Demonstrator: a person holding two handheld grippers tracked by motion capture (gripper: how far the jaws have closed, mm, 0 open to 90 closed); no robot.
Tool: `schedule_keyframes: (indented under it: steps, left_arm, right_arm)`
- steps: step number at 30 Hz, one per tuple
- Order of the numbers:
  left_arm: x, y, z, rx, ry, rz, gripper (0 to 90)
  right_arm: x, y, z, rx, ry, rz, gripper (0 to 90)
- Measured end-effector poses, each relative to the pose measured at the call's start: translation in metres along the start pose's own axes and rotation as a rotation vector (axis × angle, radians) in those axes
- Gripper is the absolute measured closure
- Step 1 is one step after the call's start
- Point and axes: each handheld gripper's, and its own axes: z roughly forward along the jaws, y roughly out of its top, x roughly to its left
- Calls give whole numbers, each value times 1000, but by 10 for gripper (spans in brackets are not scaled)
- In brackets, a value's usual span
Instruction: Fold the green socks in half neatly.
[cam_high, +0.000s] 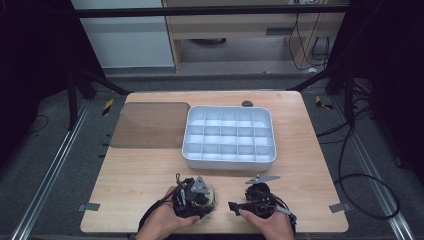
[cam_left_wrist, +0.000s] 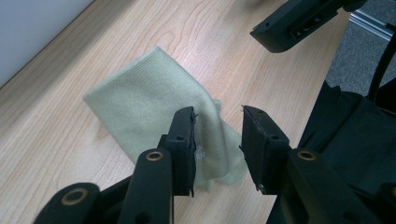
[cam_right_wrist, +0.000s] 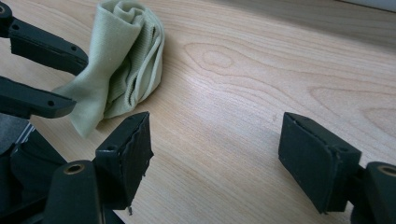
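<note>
the left claw (cam_high: 209, 196) is near the front edge of the desk (cam_high: 150, 165), a little left of the middle. under and just in front of it lies a pale green cloth (cam_left_wrist: 154, 107), folded and a bit crumpled. in the left gripper view the two black jaws stand a little apart, and one corner of the cloth lies between them. the left jaw seems to touch the fabric, the right jaw is away from it, so the cloth is not clamped.

the right claw (cam_right_wrist: 217, 154) is just beside, also near the front edge, a little right of the middle. its jaws stand wide apart with only bare wood between them. in the right gripper view the cloth (cam_right_wrist: 121, 60) lies to one side of this claw, near but not touching, and the jaws of the other gripper reach it from the left of that view.

farther back, around the middle of the desk, stands a white tray (cam_high: 229, 161) with many small compartments; what is inside i cannot tell. left of the tray, touching it or almost, lies a flat brown translucent sheet (cam_high: 150, 125). a small dark thing (cam_high: 247, 103) is at the back edge, behind the tray. nothing stands between the claws and the cloth.
</note>
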Motion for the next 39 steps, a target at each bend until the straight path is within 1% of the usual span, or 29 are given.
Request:
schedule_keyframes:
  steps: [2, 4, 7, 12, 13, 18, 20, 21, 28, 32, 34, 36, 39]
  left_arm:
    - [0, 0, -1, -6, 0, -6, 644]
    - [1, 0, -3, -5, 3, 1, 644]
    - [2, 0, -5, -9, 4, -1, 643]
    - [4, 0, -8, -16, 9, -12, 642]
    - [4, -1, -8, -17, 4, -12, 642]
    - [6, -1, -12, -25, 7, -19, 643]
    - [7, -2, -14, -32, 1, -24, 643]
    - [8, -2, -15, -32, 5, -25, 644]
    - [12, -2, -15, -31, 2, -39, 653]
    - [13, 1, -12, -26, -10, -38, 675]
    - [13, 4, -7, -18, -13, -40, 696]
    - [14, 6, -1, -12, -24, -42, 722]
    - [17, 10, 8, 5, -32, -54, 774]
  right_arm:
    - [0, 0, 0, 0, -1, -2, 258]
    - [0, 0, 0, 1, 1, 1, 253]
    - [0, 0, 0, 2, 1, 1, 253]
    - [0, 0, 0, 4, -1, 1, 253]
    - [0, 0, 0, 4, -1, 1, 253]
    - [0, 0, 0, 4, -1, 3, 253]
    - [0, 0, 1, 4, -1, 2, 253]
    - [0, 0, 1, 4, -1, 3, 253]
    - [0, 0, 1, 7, -2, 0, 254]
    - [0, 0, 1, 4, 0, 3, 255]
    - [0, 0, 1, 2, 0, 3, 255]
    - [-1, 0, 0, 2, -1, 5, 255]
    - [-2, 0, -1, -2, -4, 8, 257]
